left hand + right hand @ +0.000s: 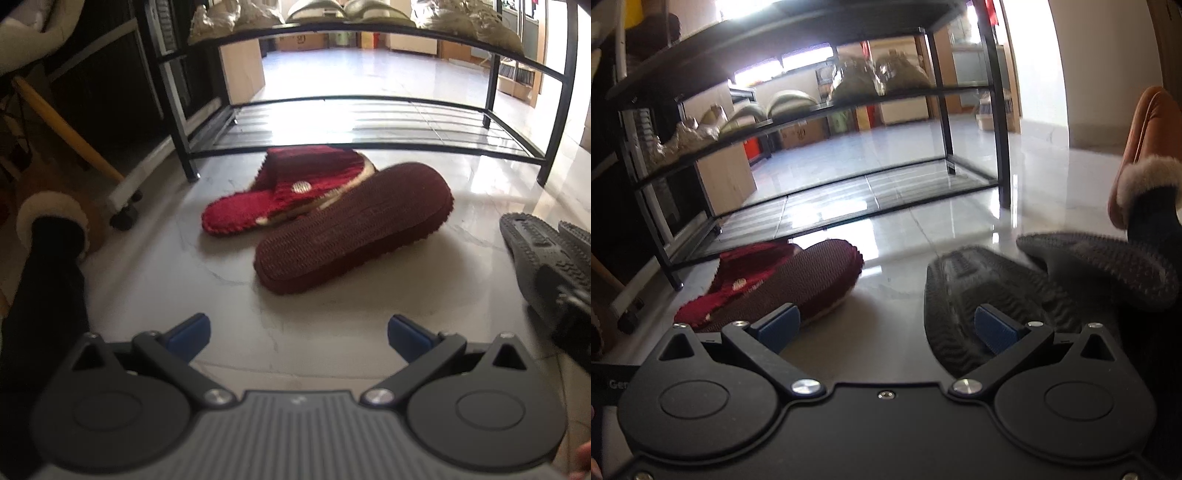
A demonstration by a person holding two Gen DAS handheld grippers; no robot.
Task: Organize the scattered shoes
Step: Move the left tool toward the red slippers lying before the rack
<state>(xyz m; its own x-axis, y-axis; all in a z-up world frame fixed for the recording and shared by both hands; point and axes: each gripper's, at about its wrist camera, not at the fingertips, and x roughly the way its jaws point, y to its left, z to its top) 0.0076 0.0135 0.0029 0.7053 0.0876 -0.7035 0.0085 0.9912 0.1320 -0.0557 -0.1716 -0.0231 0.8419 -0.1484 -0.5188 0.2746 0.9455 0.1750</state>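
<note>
Two red slippers lie on the floor in front of a black shoe rack (369, 103). One red slipper (288, 188) is upright; the other (354, 229) lies sole up, leaning on it. Both show in the right wrist view (798, 284). Two dark grey shoes lie sole up at the right (543, 254), (982, 295), (1108, 262). My left gripper (299, 338) is open and empty, just short of the red slippers. My right gripper (886, 326) is open, its right finger (993, 326) over the near grey shoe's sole.
The rack's (812, 122) middle shelf holds several beige and olive shoes (882, 79); its bottom shelf (354, 125) is bare. A wheeled stand (125, 206) is at the left. A tan fur-lined boot on a dark-clad leg shows at the left (51, 221) and at the right (1145, 173).
</note>
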